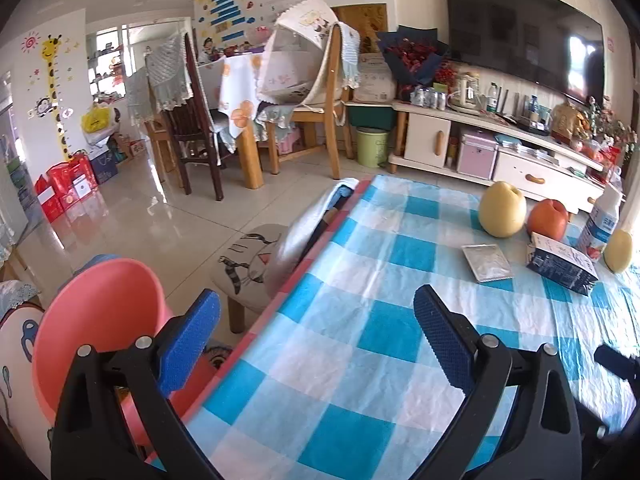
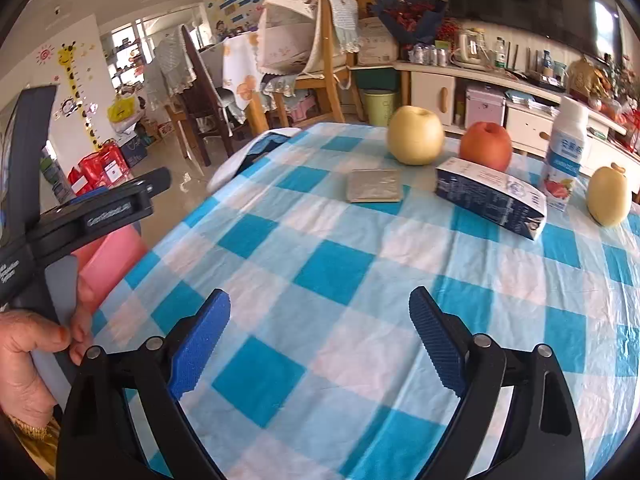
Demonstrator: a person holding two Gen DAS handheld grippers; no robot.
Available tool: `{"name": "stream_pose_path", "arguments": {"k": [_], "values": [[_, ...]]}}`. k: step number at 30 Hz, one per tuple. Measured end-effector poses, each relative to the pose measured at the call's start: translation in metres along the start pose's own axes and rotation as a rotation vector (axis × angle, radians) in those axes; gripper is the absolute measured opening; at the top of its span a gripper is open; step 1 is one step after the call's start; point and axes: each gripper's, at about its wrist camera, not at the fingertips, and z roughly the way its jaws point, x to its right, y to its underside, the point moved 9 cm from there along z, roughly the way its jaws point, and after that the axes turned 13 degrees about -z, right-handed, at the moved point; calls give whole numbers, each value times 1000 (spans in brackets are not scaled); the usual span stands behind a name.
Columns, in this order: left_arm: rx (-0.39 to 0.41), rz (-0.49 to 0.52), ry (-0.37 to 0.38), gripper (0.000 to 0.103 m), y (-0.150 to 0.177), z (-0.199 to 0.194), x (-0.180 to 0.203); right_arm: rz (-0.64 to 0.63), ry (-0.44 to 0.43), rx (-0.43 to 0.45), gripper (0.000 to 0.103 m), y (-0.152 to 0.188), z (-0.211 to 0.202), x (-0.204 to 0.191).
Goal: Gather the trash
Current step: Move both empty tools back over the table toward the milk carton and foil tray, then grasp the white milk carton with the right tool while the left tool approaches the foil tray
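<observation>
On the blue-and-white checked tablecloth (image 2: 332, 276) lie a flat silver foil packet (image 2: 374, 191) (image 1: 487, 262) and a dark blue carton (image 2: 490, 197) (image 1: 562, 263) on its side. A white yogurt bottle (image 2: 565, 152) (image 1: 602, 220) stands behind the carton. My right gripper (image 2: 320, 320) hovers open over the near cloth, well short of the packet, nothing between its blue pads. My left gripper (image 1: 316, 320) is open too, straddling the table's left edge. A pink bin (image 1: 100, 320) (image 2: 112, 256) stands on the floor beside that edge.
Two yellow pears (image 2: 416, 135) (image 2: 609, 196) and a red apple (image 2: 486, 146) stand among the trash. A hand (image 2: 28, 360) holds the left gripper's body (image 2: 80, 216) at the right wrist view's left. A cat-print stool (image 1: 248, 264) sits by the table; chairs (image 1: 320, 120) and a TV cabinet (image 1: 500, 152) stand beyond.
</observation>
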Motion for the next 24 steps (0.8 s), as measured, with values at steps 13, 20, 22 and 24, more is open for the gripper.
{"name": "stream_pose_path", "arguments": {"k": [13,20,22,24], "values": [[-125,10,139,98,25,11,38,95,170,-43,90,6,24,152],[-149,63,147,98,36,15,54,160,150,-31,90,-3,50,201],[-153,82,147,98,39,17,59,175,120,-30,90,-8,59,206],[-157,92,151,98,41,17,64,176,116,-53,90,-10,69,211]]}}
